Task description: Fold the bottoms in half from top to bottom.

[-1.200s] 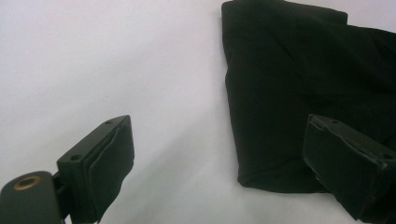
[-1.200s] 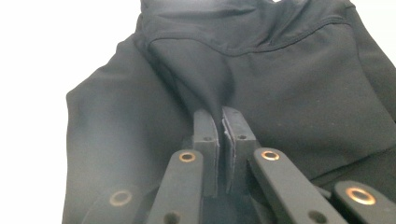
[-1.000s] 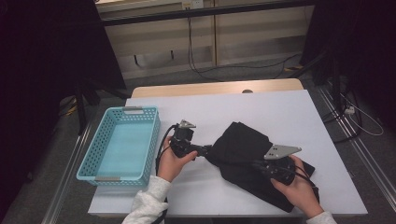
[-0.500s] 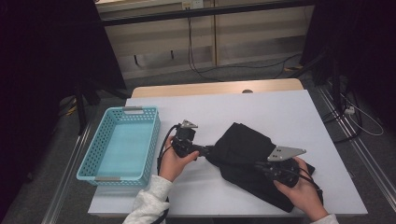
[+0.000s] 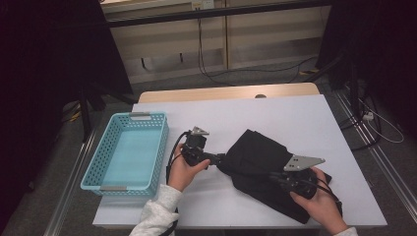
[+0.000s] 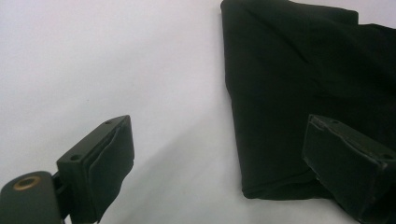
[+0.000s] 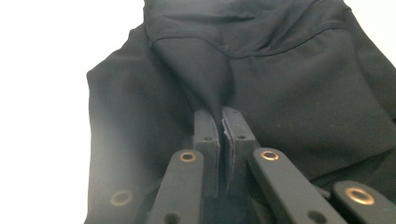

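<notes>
Claws first: the right claw (image 7: 223, 122) has its two black jaws pressed together on a pinch of the black cloth (image 7: 289, 93), and in the right gripper view a ridge of the fabric rises out of the closed pads and runs up into the folds beyond. In the high view the right claw (image 5: 275, 178) lies over the near right part of the cloth (image 5: 258, 155), with a grey three-cornered plate on top and a hand (image 5: 319, 204) behind it. The left claw (image 6: 224, 163) stands wide open. In the left gripper view one jaw is over bare white surface, apart from the cloth, while the other lies at the cloth's (image 6: 303, 93) near corner, over or against its folded edge; whether it touches the fabric cannot be told. Nothing is gripped between them. In the high view the left claw (image 5: 219, 160) points toward the left edge of the cloth, held by the left hand (image 5: 184, 167) in a pale sleeve.

The cloth lies crumpled and partly folded on the right half of the worktop (image 5: 295, 118), which is white with a strip of pale wood along its far edge. A light blue perforated basket (image 5: 162, 142) sits at the left edge of the worktop, well apart from the cloth. Beyond the worktop the floor is grey, with dark cables (image 5: 221, 73) trailing across it toward a pale wall panel, and dark shapes stand at both sides of the room.
</notes>
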`<state>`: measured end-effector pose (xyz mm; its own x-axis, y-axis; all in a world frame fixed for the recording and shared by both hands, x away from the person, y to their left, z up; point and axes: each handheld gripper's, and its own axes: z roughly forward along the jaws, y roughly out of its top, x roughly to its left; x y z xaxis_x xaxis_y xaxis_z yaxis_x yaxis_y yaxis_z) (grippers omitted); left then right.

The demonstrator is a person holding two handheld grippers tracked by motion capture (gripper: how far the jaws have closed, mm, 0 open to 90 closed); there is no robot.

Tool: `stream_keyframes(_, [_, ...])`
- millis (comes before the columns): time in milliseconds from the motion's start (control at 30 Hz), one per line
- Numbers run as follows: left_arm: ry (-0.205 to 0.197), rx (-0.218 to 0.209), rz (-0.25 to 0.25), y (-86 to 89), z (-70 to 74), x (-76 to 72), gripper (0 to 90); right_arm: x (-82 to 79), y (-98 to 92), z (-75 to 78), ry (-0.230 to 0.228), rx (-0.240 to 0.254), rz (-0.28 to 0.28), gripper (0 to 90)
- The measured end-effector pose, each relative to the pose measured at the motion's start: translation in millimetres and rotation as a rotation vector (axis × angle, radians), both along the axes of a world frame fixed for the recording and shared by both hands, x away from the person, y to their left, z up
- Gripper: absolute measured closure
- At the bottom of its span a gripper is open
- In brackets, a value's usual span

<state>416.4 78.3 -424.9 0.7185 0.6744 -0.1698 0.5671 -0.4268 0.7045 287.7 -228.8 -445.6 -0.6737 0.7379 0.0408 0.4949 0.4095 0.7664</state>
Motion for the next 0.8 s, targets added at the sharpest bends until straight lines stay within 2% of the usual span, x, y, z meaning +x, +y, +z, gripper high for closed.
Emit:
stream_keyframes(67, [0.001,0.001,0.001,0.4,0.0,0.1,9.2,1.8,1.2,-5.9,0.014,-0.004,-0.002,84.2])
stream_keyframes(133, [0.002,-0.001,0.000,0.5,-0.5,0.1,9.2,2.9,2.0,-8.9,0.042,0.001,-0.003,73.9])
stream_keyframes(167, [0.005,0.002,-0.001,0.6,-0.5,-0.2,9.2,2.9,2.0,-8.9,0.042,0.001,-0.003,73.9])
stream_keyframes(200, [0.007,-0.002,-0.002,0.7,-0.5,-0.5,9.1,3.8,0.0,-6.7,0.037,-0.004,-0.017,68.2])
stream_keyframes(267, [0.006,-0.002,-0.003,1.0,-0.1,-0.9,9.0,5.2,-2.1,-4.0,0.028,0.005,-0.021,66.1])
stream_keyframes(333, [0.004,-0.002,0.000,1.6,0.1,-1.0,9.0,12.4,-11.0,3.5,0.002,0.021,-0.062,60.5])
stream_keyframes(367, [0.006,-0.001,0.003,2.1,0.0,-1.0,9.0,12.4,-11.0,3.5,0.002,0.021,-0.062,60.5])
stream_keyframes(467, [0.006,0.003,0.006,4.6,-0.2,-1.8,9.0,24.8,-22.1,8.0,-0.029,0.020,-0.114,58.7])
stream_keyframes(533, [0.009,0.012,0.002,6.5,-0.3,-2.2,8.9,37.2,-32.8,9.8,-0.035,0.042,-0.146,56.6])
stream_keyframes(567, [0.006,0.008,0.011,6.4,-1.5,-2.7,8.9,37.2,-32.8,9.8,-0.035,0.042,-0.146,56.6])
stream_keyframes(667, [0.008,0.015,0.017,8.2,-2.8,-3.0,9.0,47.5,-39.1,7.2,-0.032,0.014,-0.184,56.9])
stream_keyframes(700, [0.011,0.015,0.017,8.6,-3.5,-3.0,9.0,54.4,-39.9,0.8,-0.015,-0.028,-0.205,58.1])
stream_keyframes(767, [0.011,0.020,0.018,8.5,-4.4,-3.5,9.0,57.2,-39.6,-2.5,-0.001,-0.037,-0.212,60.2])
stream_keyframes(800, [0.012,0.023,0.013,8.5,-4.6,-3.7,9.0,60.5,-37.3,-7.9,0.017,-0.066,-0.209,67.9])
